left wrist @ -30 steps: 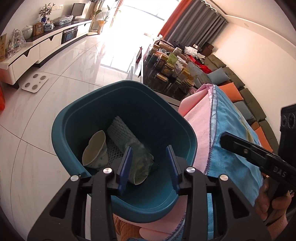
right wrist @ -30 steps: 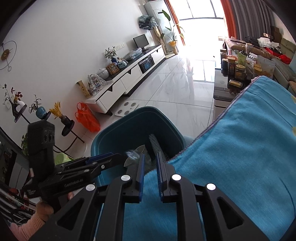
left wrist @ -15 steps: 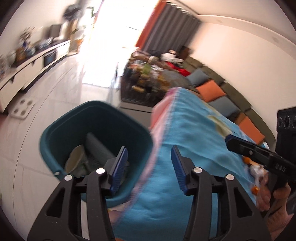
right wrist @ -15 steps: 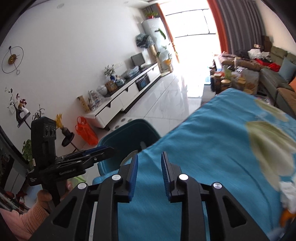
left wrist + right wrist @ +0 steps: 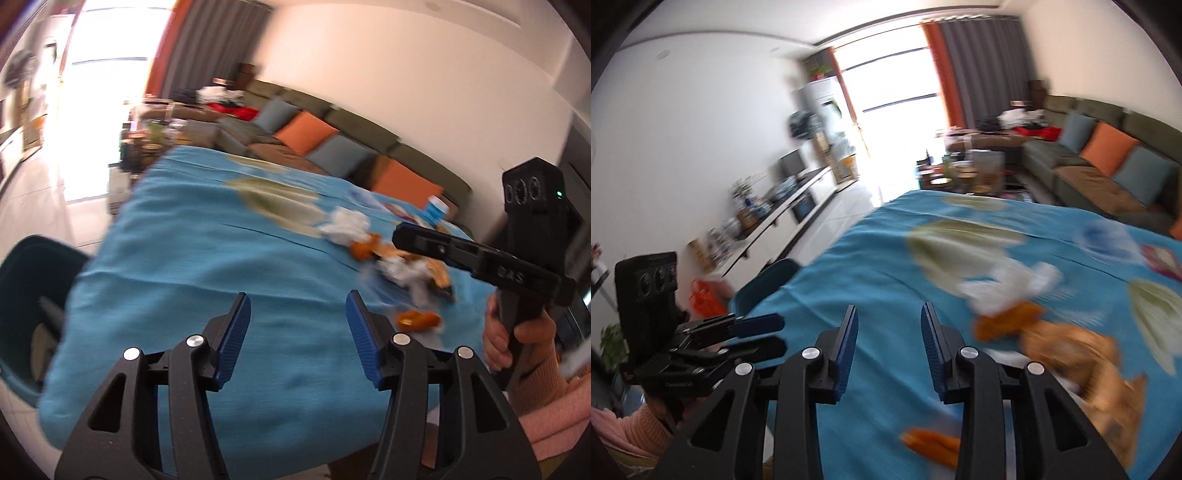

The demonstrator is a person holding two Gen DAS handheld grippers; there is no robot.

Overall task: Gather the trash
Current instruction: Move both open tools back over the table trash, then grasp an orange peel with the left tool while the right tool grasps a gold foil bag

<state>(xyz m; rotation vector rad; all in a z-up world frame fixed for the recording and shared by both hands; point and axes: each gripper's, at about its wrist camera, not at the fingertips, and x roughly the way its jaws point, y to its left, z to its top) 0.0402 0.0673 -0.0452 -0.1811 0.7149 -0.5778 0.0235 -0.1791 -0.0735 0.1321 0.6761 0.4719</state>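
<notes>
We see a wide surface (image 5: 192,254) draped in a blue cloth with pale leaf prints, and at its left edge the teal bin (image 5: 26,280) on the floor, a pale scrap showing inside. The trash sits toward the right of the cloth: a crumpled white tissue (image 5: 345,223), orange peel pieces (image 5: 364,249) just beside it, and one more orange scrap (image 5: 417,319) lying nearer. Our left tongs (image 5: 297,332) hover over bare cloth, spread with nothing between them, their jaws having just been opening; the trash lies ahead and to their right, apart from them. Our right tongs (image 5: 888,345) are likewise parted and empty, also just opening, with the blurred tissue (image 5: 1008,284) and peel (image 5: 1004,325) just beyond their right finger, not touching
</notes>
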